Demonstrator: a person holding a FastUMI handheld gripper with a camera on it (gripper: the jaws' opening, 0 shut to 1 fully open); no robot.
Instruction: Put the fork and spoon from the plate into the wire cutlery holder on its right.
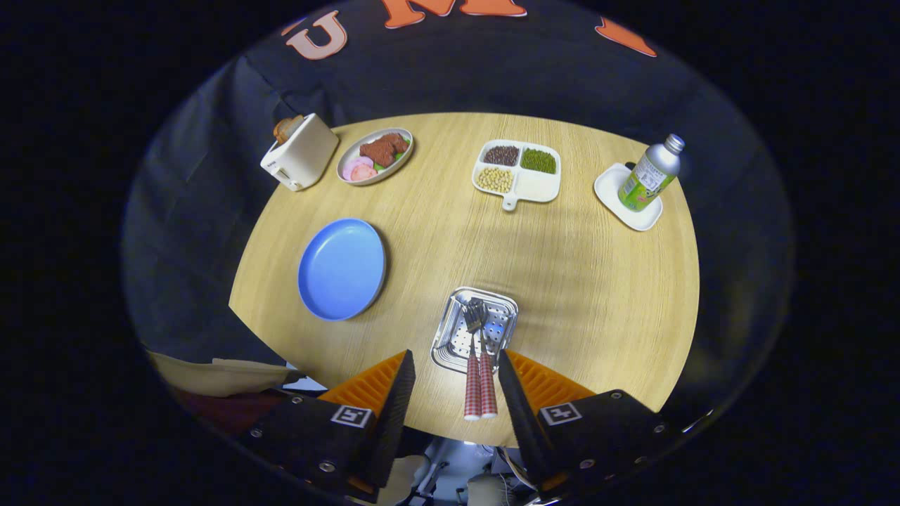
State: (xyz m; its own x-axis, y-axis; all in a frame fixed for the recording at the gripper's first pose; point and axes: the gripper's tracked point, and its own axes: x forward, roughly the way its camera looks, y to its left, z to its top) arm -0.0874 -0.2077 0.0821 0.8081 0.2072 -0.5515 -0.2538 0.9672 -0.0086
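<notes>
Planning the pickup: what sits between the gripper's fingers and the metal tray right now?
In the gripper view, the gripper is open, and the fork and spoon lie between its fingers, checkered handles toward it, heads resting in the perforated metal tray.

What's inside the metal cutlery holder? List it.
Inside the cutlery holder, a fork and spoon lie side by side, handles sticking out between the open gripper fingers. Its floor beneath them is covered.
</notes>
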